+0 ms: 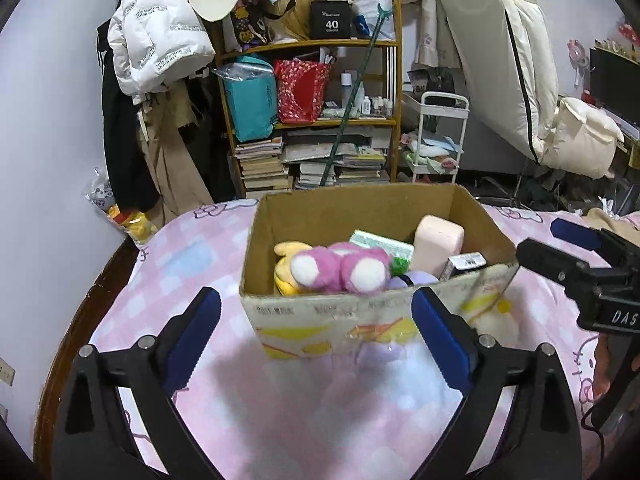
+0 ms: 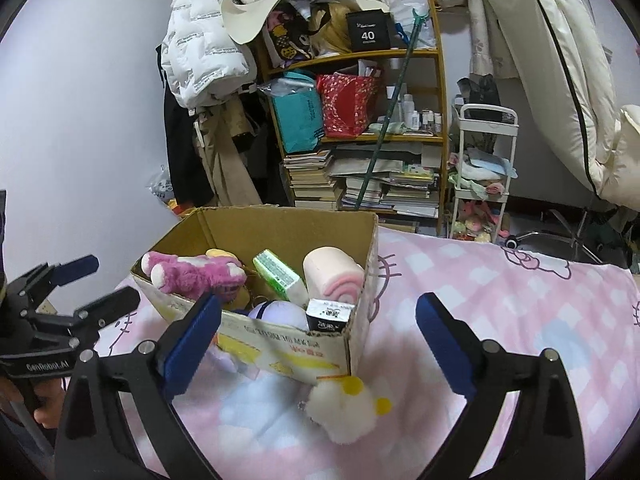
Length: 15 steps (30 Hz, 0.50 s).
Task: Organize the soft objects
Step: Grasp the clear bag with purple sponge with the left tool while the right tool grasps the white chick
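With both tools spread wide, you're gripping nothing at all right now. Your left gripper (image 1: 316,340) has its blue pads (image 1: 192,340) well apart, and between them you're looking straight at the near wall of the cardboard box (image 1: 320,312) sitting on the pink checked bedsheet (image 1: 280,420). Just past that wall, ahead of your fingers, lies the pink plush toy (image 1: 340,268) with its white paw pads facing you, a yellow plush (image 1: 286,252) tucked behind it. Further along to the tool's right sit a green-and-white packet (image 1: 380,242), a pink roll-shaped cushion (image 1: 438,240) and a small black-and-white carton (image 1: 466,262), with a lavender soft thing (image 1: 412,280) low against the near wall.

Your right gripper (image 2: 318,344) is released too, nothing between its pads. The box stands ahead and to the left of it, corner towards you. Just below that corner, between your spread fingers, a white fluffy toy with yellow bits (image 2: 344,408) lies on the sheet outside the box, touching its base. Off to the tool's left you can see your other gripper hanging beside the box.
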### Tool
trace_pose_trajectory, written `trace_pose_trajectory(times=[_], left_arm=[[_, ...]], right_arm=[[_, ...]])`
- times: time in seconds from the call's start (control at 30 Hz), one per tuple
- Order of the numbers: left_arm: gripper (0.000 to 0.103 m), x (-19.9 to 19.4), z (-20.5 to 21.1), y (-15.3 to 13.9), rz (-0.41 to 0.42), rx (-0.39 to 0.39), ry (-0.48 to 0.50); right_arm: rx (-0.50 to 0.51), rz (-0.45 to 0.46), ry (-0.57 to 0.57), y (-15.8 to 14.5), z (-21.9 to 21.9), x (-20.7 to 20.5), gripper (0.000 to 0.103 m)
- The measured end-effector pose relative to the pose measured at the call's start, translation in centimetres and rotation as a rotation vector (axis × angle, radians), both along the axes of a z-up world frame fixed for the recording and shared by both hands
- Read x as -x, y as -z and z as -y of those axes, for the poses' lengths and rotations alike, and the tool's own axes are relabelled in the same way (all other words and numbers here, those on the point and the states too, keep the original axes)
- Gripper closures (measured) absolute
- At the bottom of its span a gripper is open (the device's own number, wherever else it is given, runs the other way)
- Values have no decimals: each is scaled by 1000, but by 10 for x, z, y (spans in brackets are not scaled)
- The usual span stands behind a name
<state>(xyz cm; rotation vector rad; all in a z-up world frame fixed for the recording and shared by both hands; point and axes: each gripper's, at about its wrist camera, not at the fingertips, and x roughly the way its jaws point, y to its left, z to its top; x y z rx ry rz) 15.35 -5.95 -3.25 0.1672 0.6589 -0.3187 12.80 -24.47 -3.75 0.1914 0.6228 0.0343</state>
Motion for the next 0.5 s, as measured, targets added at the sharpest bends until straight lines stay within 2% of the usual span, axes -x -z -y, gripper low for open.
trace_pose_trajectory(times=[0.5], left_arm=[[8, 5, 18, 35, -56, -15, 50]], right_arm=[[-52, -79, 39, 20, 10, 4, 1]])
